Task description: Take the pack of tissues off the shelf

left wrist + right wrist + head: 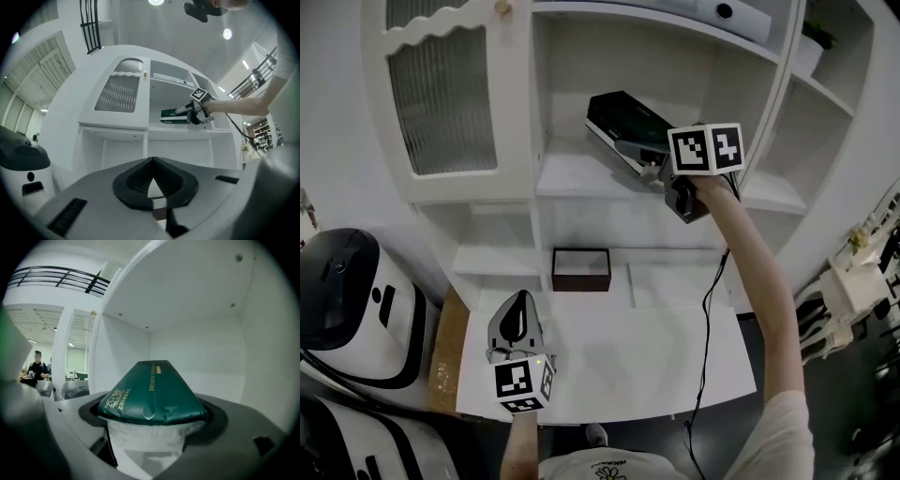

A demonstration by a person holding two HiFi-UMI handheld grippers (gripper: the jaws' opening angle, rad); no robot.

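The dark green pack of tissues lies tilted in the open middle compartment of the white shelf. My right gripper reaches into that compartment and is shut on the pack's near end. In the right gripper view the pack fills the space between the jaws, its white underside squeezed between them. The left gripper view shows the pack far off with the right gripper on it. My left gripper hovers low over the white desk, shut and holding nothing.
A ribbed-glass cabinet door closes the compartment left of the pack. A small dark brown box stands at the back of the desk under the shelf. A white and black machine sits on the floor at the left. A cable hangs from my right arm.
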